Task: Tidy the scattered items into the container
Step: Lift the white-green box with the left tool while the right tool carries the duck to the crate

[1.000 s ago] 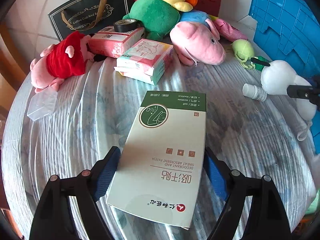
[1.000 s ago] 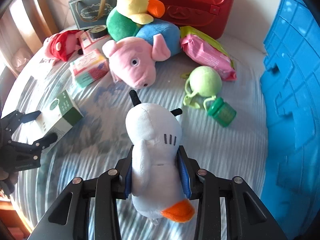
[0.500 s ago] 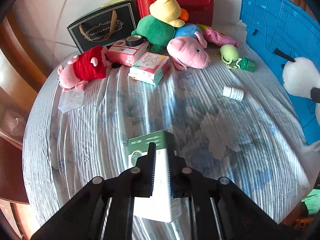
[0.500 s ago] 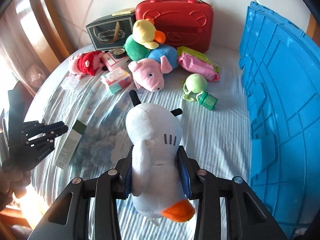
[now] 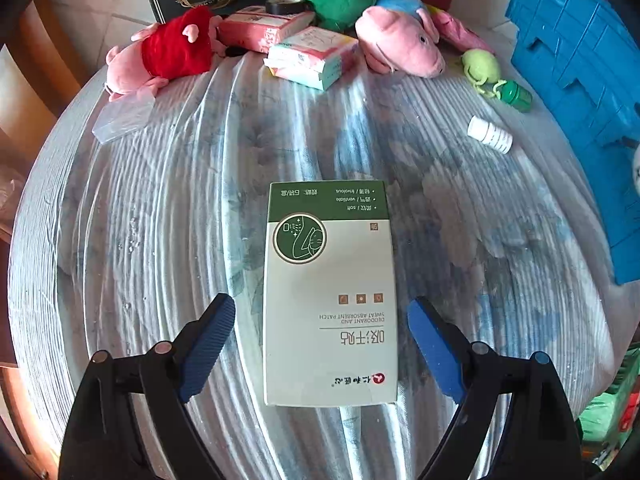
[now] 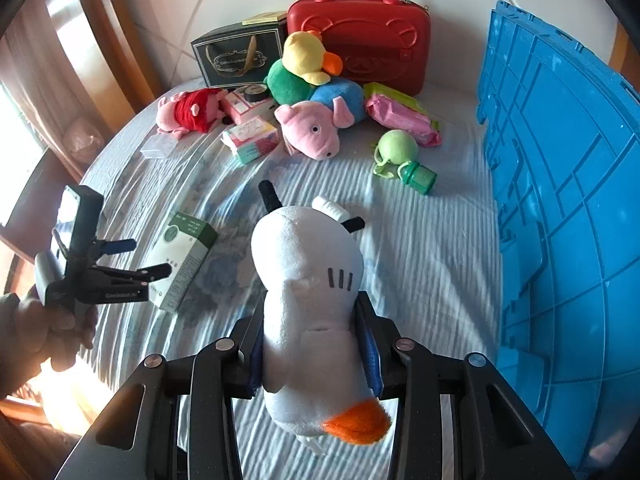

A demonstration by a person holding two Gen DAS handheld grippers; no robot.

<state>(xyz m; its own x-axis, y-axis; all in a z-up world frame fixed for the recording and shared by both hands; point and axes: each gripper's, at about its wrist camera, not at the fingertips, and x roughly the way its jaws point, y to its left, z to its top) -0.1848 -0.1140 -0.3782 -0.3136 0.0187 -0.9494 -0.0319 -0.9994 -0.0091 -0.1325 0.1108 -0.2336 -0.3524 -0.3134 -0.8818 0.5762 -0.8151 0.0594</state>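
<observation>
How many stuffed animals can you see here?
5. A white goose plush in the right hand-held gripper; a pig in red at the left; a pink pig, green plush and yellow duck piled by the red case. More may be hidden underneath.

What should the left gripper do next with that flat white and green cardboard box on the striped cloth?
Probably close. The left gripper has just been opening, and its blue pads stand clear on either side of the flat white and green cardboard box, which lies between them on the striped cloth, not yet gripped.
</observation>
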